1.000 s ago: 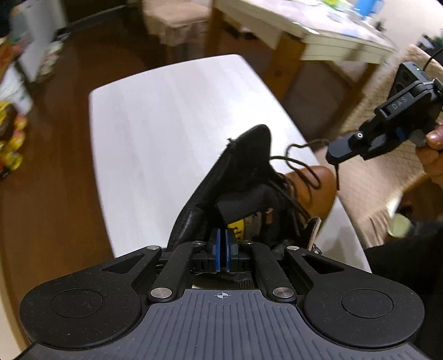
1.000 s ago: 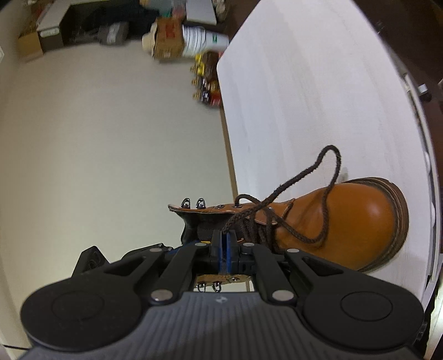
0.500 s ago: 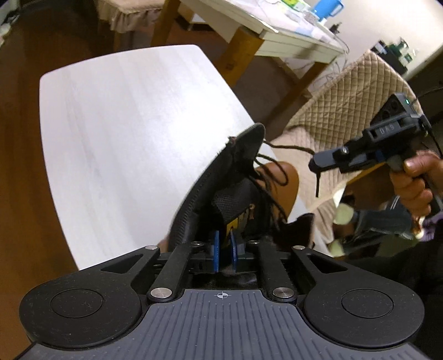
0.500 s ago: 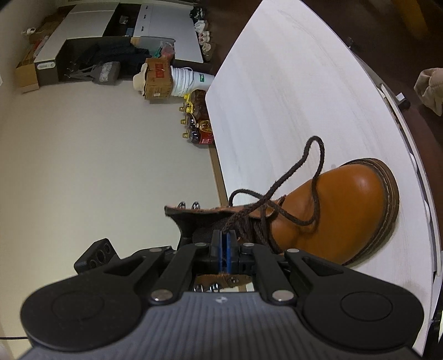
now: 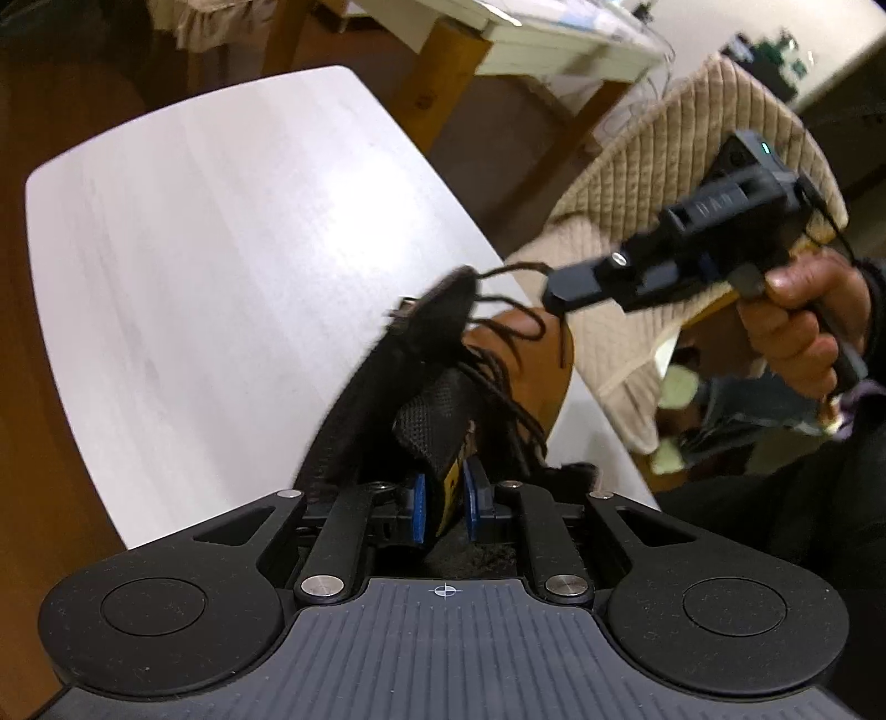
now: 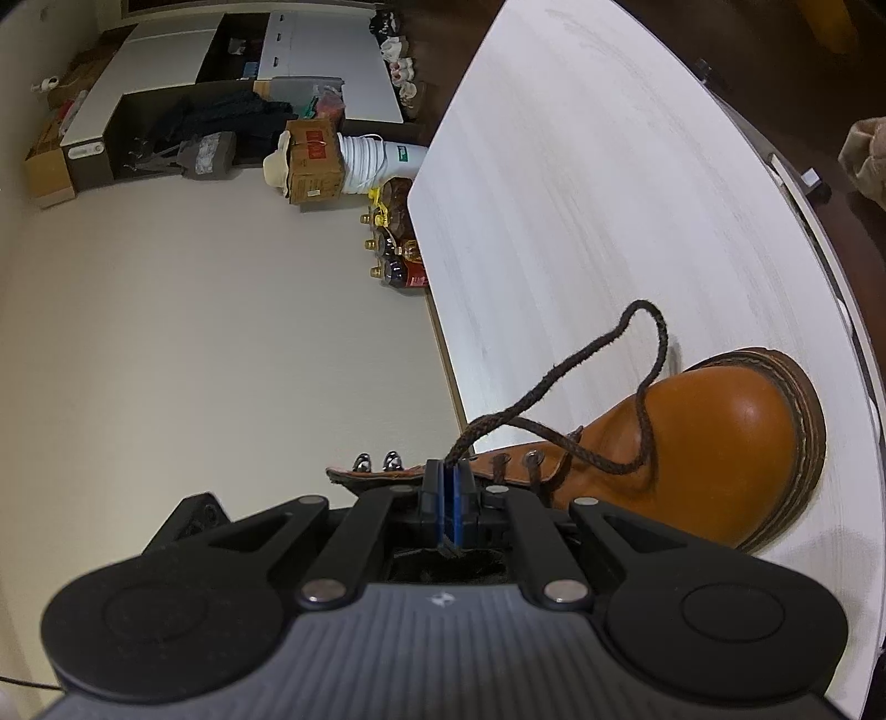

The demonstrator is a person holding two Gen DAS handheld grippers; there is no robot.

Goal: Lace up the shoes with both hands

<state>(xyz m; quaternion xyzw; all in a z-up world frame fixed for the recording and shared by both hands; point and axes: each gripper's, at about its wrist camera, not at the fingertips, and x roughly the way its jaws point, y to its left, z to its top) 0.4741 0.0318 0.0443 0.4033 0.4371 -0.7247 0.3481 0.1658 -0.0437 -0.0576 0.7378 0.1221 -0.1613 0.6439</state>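
Note:
A tan leather boot (image 6: 720,437) stands on the white table (image 6: 609,194), toe pointing away in the right wrist view. My right gripper (image 6: 447,482) is shut on the dark brown lace (image 6: 653,343), which loops up over the toe from the pads. In the left wrist view the boot (image 5: 531,365) shows from its open collar, and the right gripper (image 5: 554,293) hovers above it with a lace end dangling. My left gripper (image 5: 447,501) is opening; the black tongue (image 5: 437,426) with its yellow label sits loosely between the blue pads.
A person's hand (image 5: 797,315) holds the right gripper's handle. A quilted beige chair cover (image 5: 664,166) stands just past the table's right edge, with a wooden-legged table (image 5: 554,33) behind. Bottles (image 6: 396,260) and a cardboard box (image 6: 313,160) sit on the floor beyond the far corner.
The left gripper's pads, earlier pressed together on the tongue, have spread apart. The left view has swung, and the right gripper has drawn the lace into a taller loop.

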